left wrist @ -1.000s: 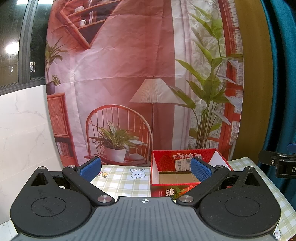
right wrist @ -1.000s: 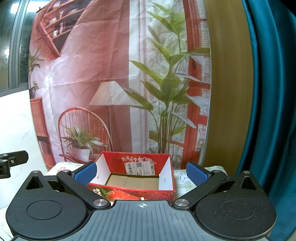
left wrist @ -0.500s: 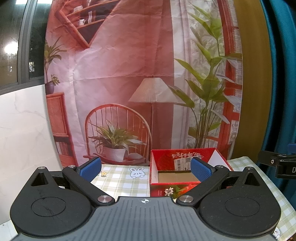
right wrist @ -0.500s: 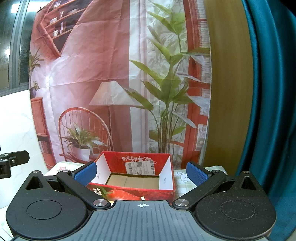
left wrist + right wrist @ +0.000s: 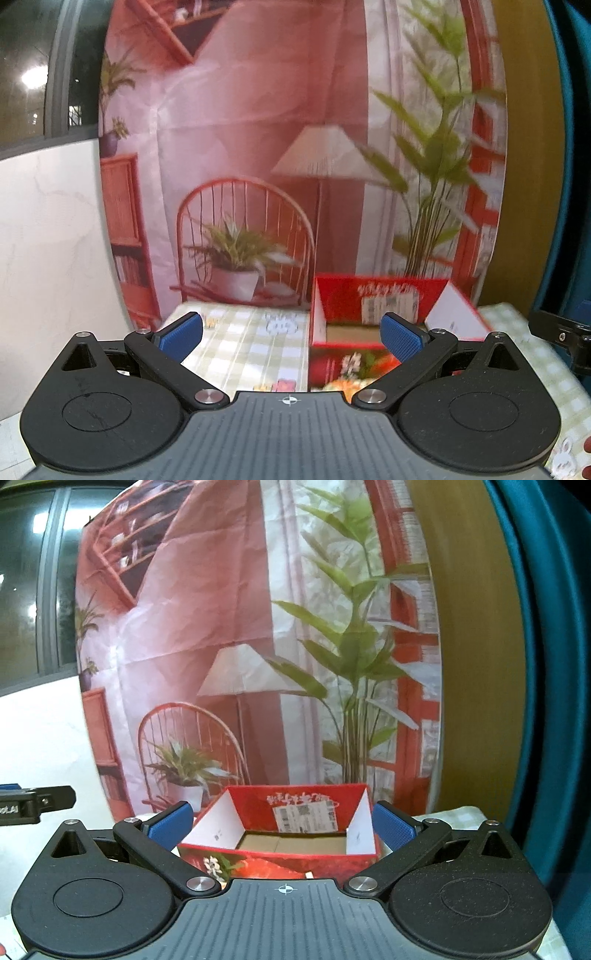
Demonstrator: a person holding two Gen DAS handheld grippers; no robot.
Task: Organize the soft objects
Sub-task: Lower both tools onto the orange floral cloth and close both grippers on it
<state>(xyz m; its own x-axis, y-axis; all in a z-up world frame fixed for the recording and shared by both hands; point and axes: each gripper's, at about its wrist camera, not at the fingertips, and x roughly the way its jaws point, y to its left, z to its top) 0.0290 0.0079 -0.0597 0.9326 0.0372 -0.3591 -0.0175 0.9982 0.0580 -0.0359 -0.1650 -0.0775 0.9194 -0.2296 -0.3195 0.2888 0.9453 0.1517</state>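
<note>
An open red cardboard box (image 5: 373, 295) with white inner flaps and a brown floor stands on the checked tablecloth (image 5: 251, 343); it looks empty. In the right wrist view the box (image 5: 295, 808) sits straight ahead. My left gripper (image 5: 291, 336) is open and empty, held above the cloth left of the box. My right gripper (image 5: 282, 827) is open and empty, in front of the box, its blue pads (image 5: 391, 825) to either side of it. No soft objects show in either view.
A printed backdrop (image 5: 258, 147) of a chair, lamp and plant hangs behind the table. A white marble wall (image 5: 48, 229) is at left, a teal curtain (image 5: 546, 701) at right. The other gripper's black tip (image 5: 557, 328) shows at the right edge.
Both views have tilted down slightly and moved a little closer to the box; the left view is motion-blurred. Both grippers stay open and empty.
</note>
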